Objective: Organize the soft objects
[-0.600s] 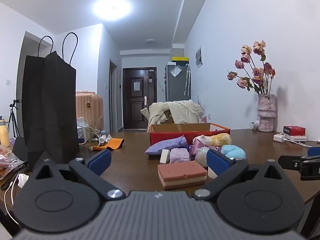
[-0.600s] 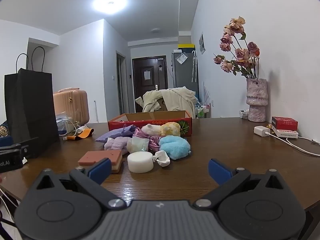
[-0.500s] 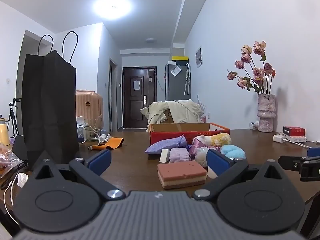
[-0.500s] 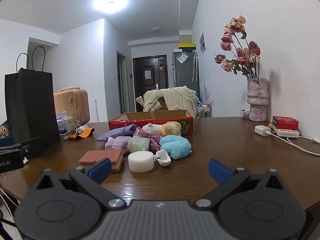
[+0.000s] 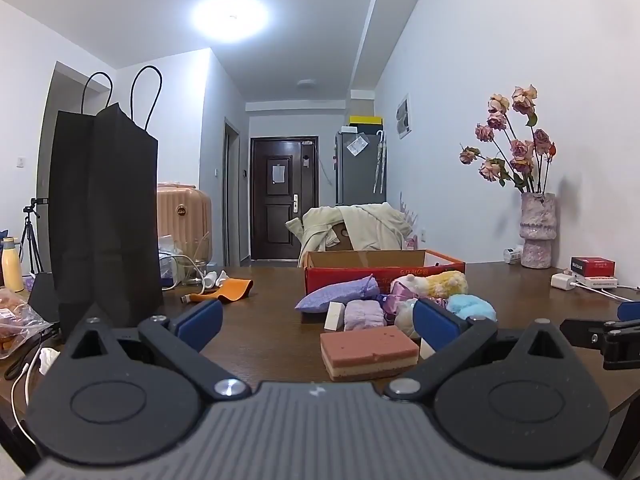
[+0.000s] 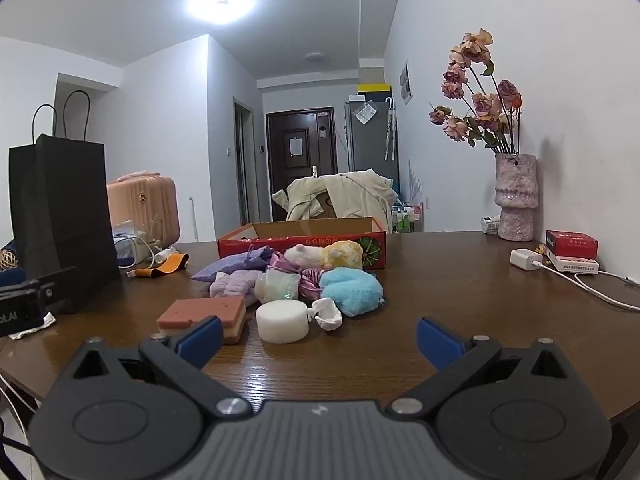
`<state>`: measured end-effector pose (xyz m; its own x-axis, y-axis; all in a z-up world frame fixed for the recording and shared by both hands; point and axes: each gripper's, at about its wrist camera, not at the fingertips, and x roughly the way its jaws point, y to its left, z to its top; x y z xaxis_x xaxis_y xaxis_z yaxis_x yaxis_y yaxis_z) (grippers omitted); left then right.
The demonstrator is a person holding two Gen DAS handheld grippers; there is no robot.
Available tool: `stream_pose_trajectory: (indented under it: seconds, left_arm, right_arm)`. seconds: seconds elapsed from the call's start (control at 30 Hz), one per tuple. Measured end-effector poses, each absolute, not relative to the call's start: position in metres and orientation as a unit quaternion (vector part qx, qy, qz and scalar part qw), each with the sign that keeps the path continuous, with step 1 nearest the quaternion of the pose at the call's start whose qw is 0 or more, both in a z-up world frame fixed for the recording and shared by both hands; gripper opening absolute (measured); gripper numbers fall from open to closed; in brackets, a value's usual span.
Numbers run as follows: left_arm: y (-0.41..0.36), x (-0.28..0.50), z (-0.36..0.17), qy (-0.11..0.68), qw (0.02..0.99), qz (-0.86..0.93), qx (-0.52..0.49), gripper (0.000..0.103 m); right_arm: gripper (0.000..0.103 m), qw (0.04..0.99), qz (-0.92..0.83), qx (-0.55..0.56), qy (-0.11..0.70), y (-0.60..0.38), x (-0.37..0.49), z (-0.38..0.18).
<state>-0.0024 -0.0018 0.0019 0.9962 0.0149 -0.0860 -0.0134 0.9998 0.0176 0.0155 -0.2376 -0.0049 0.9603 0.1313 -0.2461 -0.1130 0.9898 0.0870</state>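
Observation:
A pile of soft objects lies mid-table before a red cardboard box (image 5: 384, 270) (image 6: 304, 240). It holds a layered pink sponge (image 5: 370, 347) (image 6: 206, 314), a white round foam puck (image 6: 282, 321), a blue fluffy ball (image 6: 352, 290) (image 5: 472, 307), a purple pouch (image 5: 340, 300) (image 6: 236, 266), a lilac towel (image 5: 364, 315) and a yellow-white plush (image 6: 328, 254) (image 5: 436, 283). My left gripper (image 5: 318, 322) is open and empty, just short of the sponge. My right gripper (image 6: 320, 338) is open and empty, just short of the puck.
A tall black paper bag (image 5: 106, 216) (image 6: 60, 216) stands at the left. A vase of dried roses (image 6: 514, 198), a red box (image 6: 572, 243) and a charger with cable (image 6: 526, 259) sit at the right. An orange strap (image 5: 226, 292) and cables lie behind left.
Both grippers have crept slightly toward the pile; nothing was grasped or moved.

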Motion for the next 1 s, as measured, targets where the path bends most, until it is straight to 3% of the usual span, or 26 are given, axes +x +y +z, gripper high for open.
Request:
stream_pose_trajectory:
  seconds: [1.0]
  left_arm:
    - [-0.0016,0.0,0.0038,0.048,0.999,0.003,0.009,0.103]
  right_arm:
    - [0.103,0.99,0.065,0.036,0.123,-0.2362,0.0148,-0.0053]
